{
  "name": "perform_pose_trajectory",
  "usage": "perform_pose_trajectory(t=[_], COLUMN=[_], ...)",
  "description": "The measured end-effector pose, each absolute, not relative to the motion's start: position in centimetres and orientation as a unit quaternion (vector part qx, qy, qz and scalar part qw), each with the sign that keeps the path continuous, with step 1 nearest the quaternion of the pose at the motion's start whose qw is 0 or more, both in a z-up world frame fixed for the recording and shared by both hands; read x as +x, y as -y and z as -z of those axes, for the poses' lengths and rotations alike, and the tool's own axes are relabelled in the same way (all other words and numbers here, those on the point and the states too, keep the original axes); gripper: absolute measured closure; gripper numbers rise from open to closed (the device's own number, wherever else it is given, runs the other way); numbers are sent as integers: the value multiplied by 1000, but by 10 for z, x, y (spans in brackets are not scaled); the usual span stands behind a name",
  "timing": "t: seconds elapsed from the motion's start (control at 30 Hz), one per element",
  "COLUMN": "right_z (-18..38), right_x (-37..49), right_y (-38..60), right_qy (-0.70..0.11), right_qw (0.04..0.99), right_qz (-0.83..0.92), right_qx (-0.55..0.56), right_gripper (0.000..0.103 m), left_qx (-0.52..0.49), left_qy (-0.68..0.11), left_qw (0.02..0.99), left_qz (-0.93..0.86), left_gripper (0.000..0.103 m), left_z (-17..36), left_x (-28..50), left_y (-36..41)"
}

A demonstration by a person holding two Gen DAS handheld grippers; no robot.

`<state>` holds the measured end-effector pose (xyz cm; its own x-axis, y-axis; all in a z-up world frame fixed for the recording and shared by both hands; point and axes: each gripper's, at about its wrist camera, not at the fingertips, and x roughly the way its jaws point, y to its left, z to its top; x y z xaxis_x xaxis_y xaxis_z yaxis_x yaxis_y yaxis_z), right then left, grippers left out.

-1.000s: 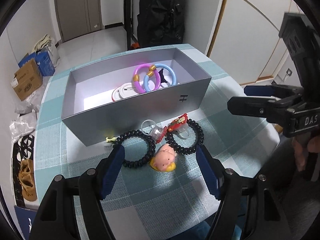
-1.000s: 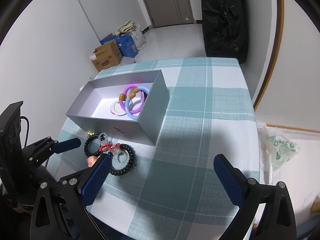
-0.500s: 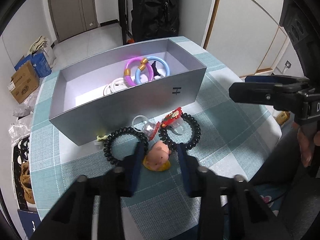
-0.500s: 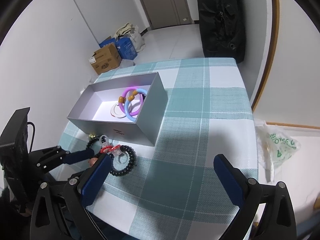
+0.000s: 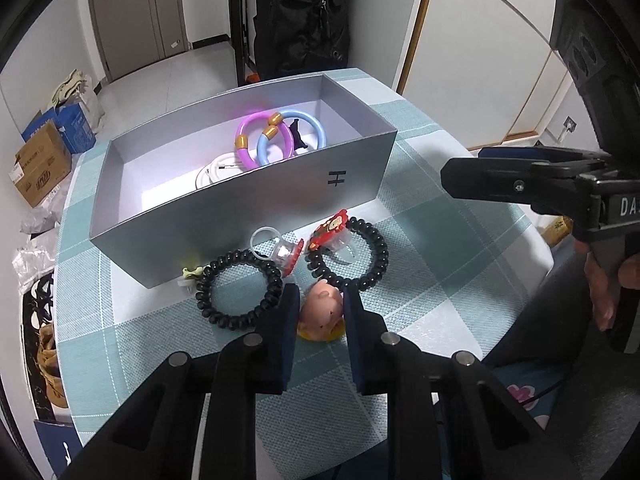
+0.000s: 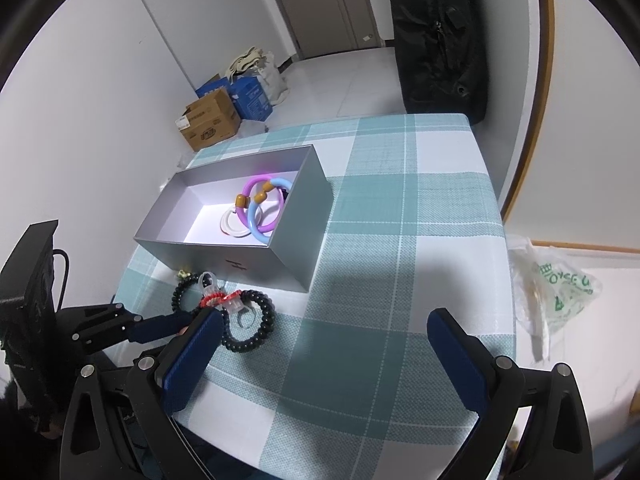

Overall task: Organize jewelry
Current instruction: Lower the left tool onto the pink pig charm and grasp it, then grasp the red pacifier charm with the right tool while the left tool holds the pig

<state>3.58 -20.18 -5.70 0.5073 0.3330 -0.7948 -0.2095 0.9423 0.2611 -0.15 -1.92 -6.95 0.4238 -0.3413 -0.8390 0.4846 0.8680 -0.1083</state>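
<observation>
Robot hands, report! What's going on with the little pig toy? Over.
Left gripper shut on pig toy, jaws just closed. Right gripper open, empty. Black bead bracelets crowd the pig toy; box beyond.

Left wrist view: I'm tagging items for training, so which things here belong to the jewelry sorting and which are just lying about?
Part of the job:
- grey box
- purple bangle and blue bangle inside it
- two black bead bracelets
- pink pig-head charm, pinched by the left gripper
- clear ring

Lying about:
- cardboard carton
- black bag
- plastic bag
</observation>
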Motion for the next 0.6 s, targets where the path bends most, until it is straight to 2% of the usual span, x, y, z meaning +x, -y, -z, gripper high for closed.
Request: perform_pose_trajectory(t=[0.6], right_z=[66], right_x=[37], right_y=[178], right_qy=[-478], right_qw=[854], right_qz=[-195], right_qx=[57], right_gripper=[1], left_qx=[-46], left_qy=[-432], left_qw=[865], left_qz=[250], left_gripper=[86], left_z=[22], left_x=[8], left_y=[-19])
